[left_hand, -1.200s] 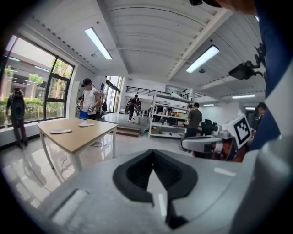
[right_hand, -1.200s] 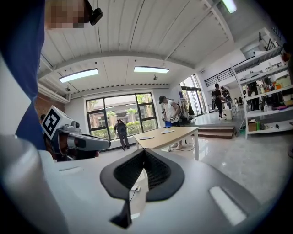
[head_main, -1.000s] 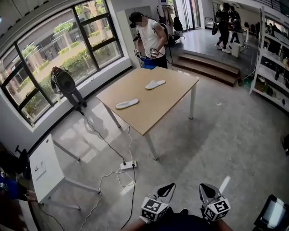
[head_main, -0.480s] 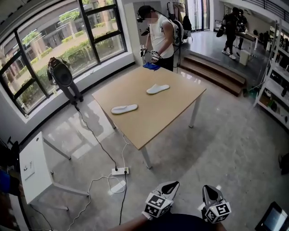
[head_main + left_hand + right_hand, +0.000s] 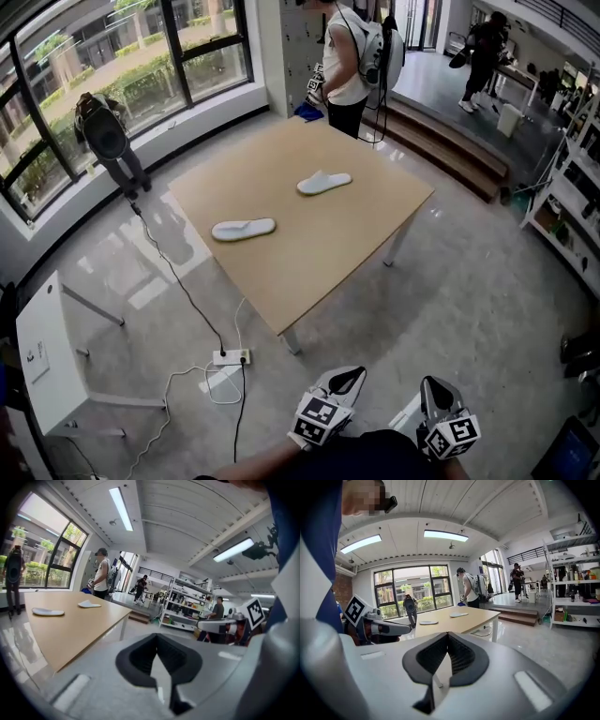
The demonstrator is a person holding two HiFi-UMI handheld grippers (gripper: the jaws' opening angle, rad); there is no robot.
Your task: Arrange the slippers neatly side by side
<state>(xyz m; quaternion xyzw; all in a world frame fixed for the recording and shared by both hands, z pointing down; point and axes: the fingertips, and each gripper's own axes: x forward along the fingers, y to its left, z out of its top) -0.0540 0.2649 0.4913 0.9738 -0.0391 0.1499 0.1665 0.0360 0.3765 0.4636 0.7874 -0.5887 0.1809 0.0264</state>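
Note:
Two white slippers lie apart on a light wooden table [image 5: 319, 272]. One slipper [image 5: 244, 228] is near the table's left edge, the other slipper [image 5: 324, 182] farther back toward the middle. Both show small in the left gripper view, the near slipper [image 5: 48, 612] and the far slipper [image 5: 89, 604], and in the right gripper view, one slipper [image 5: 428, 622] and the other slipper [image 5: 459, 614]. My left gripper [image 5: 349, 378] and right gripper [image 5: 432, 389] hang at the bottom of the head view, well short of the table, both shut and empty.
A person [image 5: 349, 56] stands at the table's far side. A power strip [image 5: 230, 357] and cable lie on the floor by the near table leg. A white stand [image 5: 47, 361] is at left, a fan [image 5: 105, 136] by the window, steps [image 5: 450, 150] behind, shelves [image 5: 572, 197] at right.
The head view has moved closer to the table, which now sits nearer and larger. The person at the far side has turned away. Both grippers stay shut at the bottom of the view.

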